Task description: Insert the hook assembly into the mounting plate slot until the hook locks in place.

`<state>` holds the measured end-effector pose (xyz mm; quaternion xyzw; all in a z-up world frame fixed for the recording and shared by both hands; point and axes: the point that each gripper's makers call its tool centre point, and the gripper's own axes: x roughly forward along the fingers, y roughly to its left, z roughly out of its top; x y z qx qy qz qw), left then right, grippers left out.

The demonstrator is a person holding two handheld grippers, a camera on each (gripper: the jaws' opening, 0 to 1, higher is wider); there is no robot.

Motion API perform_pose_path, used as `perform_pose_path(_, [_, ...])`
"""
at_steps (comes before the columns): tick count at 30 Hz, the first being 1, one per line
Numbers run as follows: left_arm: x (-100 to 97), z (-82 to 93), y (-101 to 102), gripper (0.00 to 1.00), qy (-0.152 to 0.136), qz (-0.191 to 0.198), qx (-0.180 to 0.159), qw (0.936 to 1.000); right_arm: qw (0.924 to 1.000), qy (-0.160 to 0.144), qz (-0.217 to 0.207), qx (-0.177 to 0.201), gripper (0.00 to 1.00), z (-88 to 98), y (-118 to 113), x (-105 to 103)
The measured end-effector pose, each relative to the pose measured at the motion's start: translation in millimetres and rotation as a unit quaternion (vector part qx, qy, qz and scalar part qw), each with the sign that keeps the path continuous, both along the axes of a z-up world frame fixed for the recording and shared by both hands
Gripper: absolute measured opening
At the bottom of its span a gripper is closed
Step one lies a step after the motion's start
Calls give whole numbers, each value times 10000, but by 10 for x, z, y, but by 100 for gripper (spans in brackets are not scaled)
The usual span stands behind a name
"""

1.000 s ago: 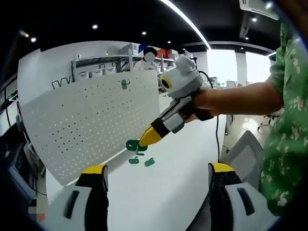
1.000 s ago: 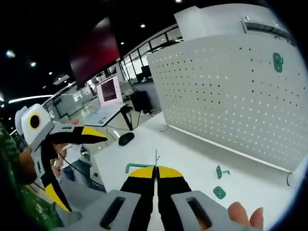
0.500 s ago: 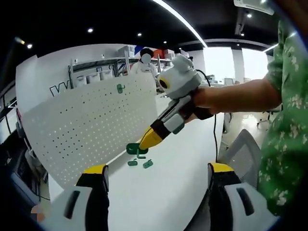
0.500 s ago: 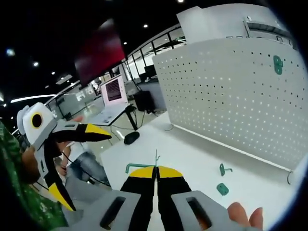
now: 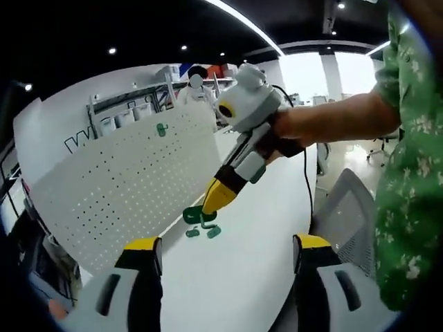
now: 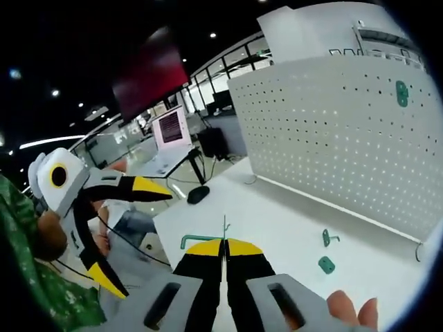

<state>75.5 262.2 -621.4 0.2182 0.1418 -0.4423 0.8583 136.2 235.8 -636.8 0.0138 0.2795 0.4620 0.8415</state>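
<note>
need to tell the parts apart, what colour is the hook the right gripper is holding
Green hook, clearest in the left gripper view, pinched in the right hand-held gripper.

A green plastic hook (image 5: 196, 215) hangs above the bench, before the upright white perforated mounting plate (image 5: 114, 190).

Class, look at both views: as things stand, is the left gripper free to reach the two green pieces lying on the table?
Probably yes. The left gripper is open, with bare table between it and the green pieces.

The right hand-held gripper (image 6: 225, 250) pinches a green hook (image 6: 201, 238); two green pieces (image 6: 327, 252) lie at four o'clock on the surface (image 6: 277, 221).
</note>
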Motion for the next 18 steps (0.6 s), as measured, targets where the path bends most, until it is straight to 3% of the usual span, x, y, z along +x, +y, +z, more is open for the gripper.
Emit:
perform_pose_path(7, [12,-21,-2,74,-391,-309,730,9961,10000,32,70,-39,0,-2,7,-52])
perform_pose_path(13, [10,49,-58,68,-623,-546,907,9924,9999,64,122,-75,0,-7,12,-83])
perform_pose_path(18, [46,67,-80,61,-1091,-854,1473,9793,9997,131,182,-85,0,-19,27,-108])
